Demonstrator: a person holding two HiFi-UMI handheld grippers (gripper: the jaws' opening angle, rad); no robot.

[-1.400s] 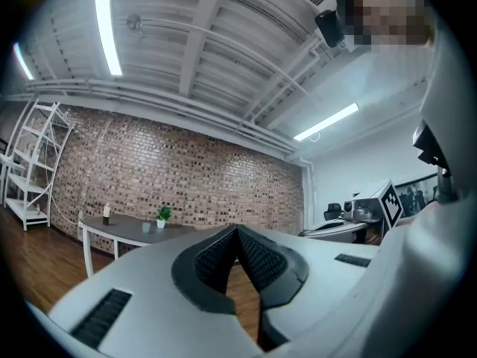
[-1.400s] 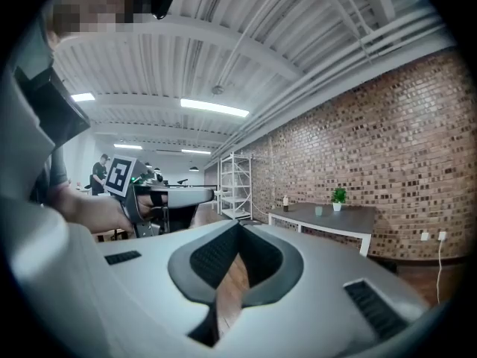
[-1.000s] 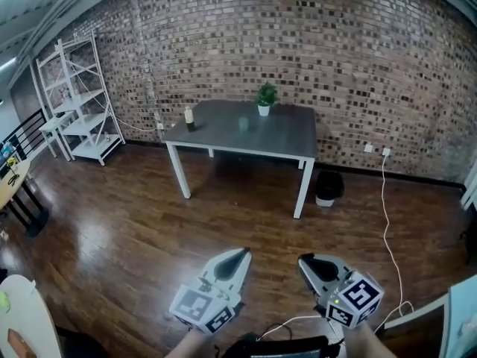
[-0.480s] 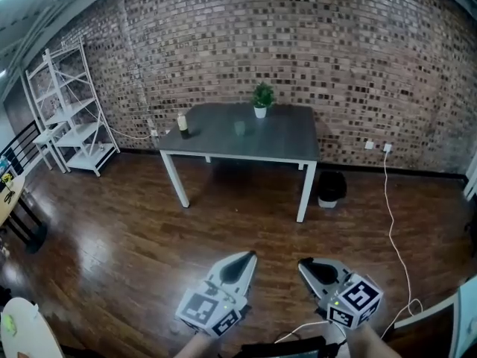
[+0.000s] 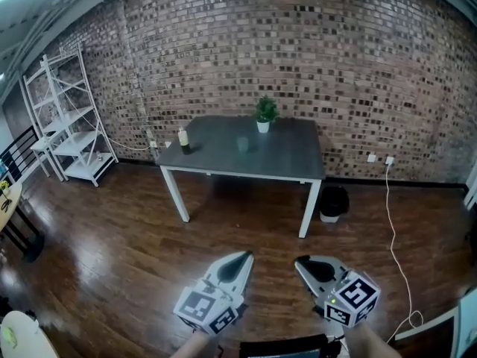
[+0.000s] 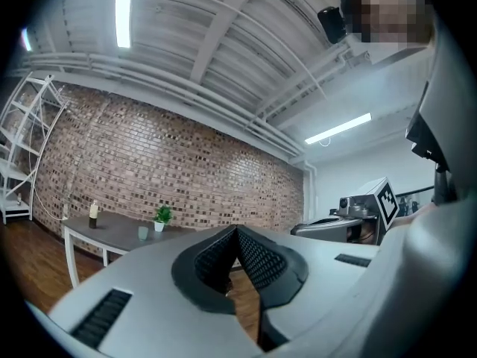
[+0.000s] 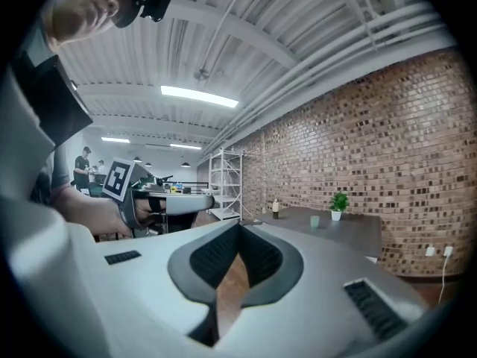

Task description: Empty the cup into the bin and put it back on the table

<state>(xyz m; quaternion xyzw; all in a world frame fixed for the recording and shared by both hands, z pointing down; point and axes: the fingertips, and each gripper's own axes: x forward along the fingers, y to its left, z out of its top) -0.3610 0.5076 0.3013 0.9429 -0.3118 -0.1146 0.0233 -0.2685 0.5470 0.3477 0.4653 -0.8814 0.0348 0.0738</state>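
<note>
Though the cup (image 5: 243, 145) is too small and faint to show any contents, it stands upright near the middle of the grey table (image 5: 287, 159), between a small bottle (image 5: 183, 139) at the left edge and a potted plant (image 5: 264, 113) further back. A dark bin (image 5: 333, 202) sits on the floor (image 5: 134, 245) just beside the right front leg, its top partly under the tabletop. Glossy wooden planks meet a rough brick wall (image 5: 358, 66); a white shelf (image 5: 67, 121) stands left. Well apart from the table, the left gripper (image 5: 240, 257) and right gripper (image 5: 302, 262) have jaws closed tip to tip on nothing.
</note>
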